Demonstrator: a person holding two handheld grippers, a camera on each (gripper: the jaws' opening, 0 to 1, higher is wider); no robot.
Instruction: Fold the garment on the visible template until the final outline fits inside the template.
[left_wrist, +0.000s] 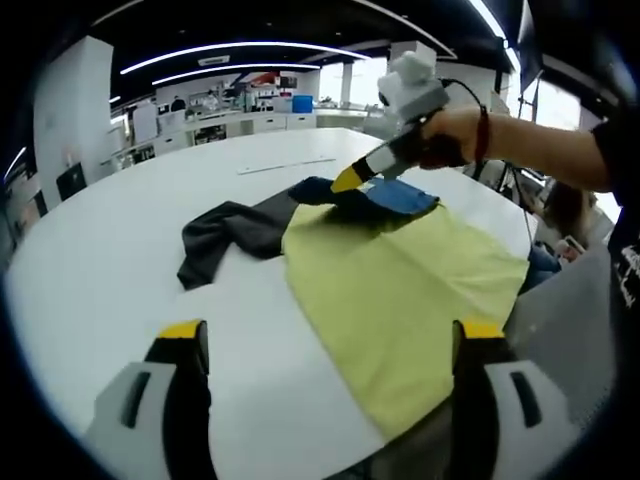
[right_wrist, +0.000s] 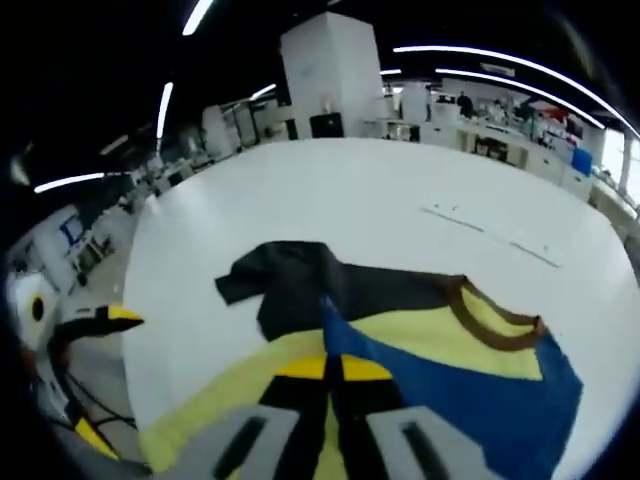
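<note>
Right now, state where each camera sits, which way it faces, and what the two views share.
Left gripper view: rides the left gripper, jaws open, low over the white table, facing the garment; the person's hand holds the right gripper at the far blue part.
Right gripper view: rides the right gripper, jaws closed on the garment, looking across the table; the left gripper shows at left.
Shared: garment, table, each other's gripper.

Garment (left_wrist: 400, 290) flat on table (left_wrist: 150, 200), one sleeve (left_wrist: 225, 240) spread left, right gripper (left_wrist: 345, 182) at collar end.
</note>
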